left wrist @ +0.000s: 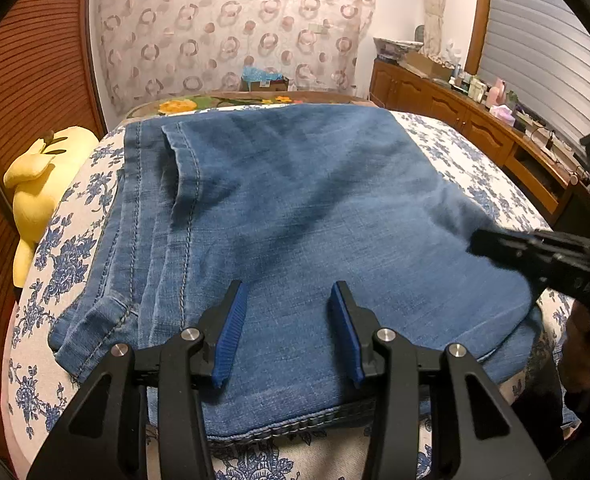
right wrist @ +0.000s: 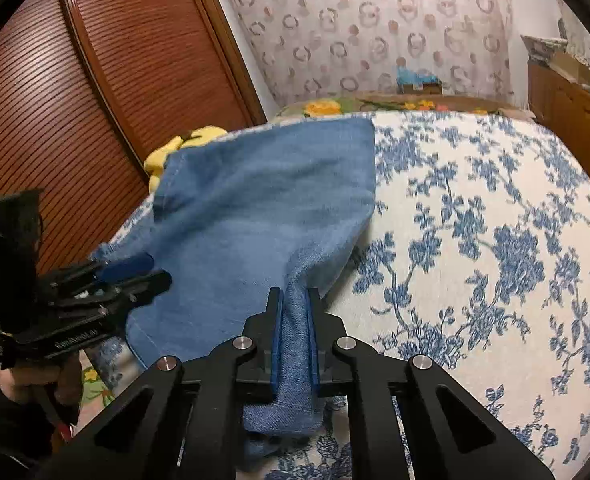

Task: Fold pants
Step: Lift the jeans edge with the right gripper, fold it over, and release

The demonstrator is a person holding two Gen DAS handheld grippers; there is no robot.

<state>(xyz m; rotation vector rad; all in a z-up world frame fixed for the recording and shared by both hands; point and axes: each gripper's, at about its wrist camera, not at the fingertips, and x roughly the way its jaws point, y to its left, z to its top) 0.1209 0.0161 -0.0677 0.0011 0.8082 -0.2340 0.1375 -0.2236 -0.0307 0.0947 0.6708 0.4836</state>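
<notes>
Blue denim pants (left wrist: 295,216) lie folded on a bed with a white and blue floral cover (left wrist: 463,168). My left gripper (left wrist: 289,292) is open just above the near part of the pants, blue pads apart, holding nothing. My right gripper (right wrist: 295,294) is shut on a bunched fold of the pants (right wrist: 263,216) at their near right edge and lifts it slightly off the cover (right wrist: 475,240). The right gripper shows at the right edge of the left wrist view (left wrist: 479,246). The left gripper shows at the left of the right wrist view (right wrist: 147,268).
A yellow plush toy (left wrist: 39,184) lies at the bed's left edge beside a slatted wooden wardrobe door (right wrist: 55,100). A wooden cabinet (left wrist: 475,128) with clutter runs along the right. A patterned curtain (left wrist: 231,28) hangs behind the bed.
</notes>
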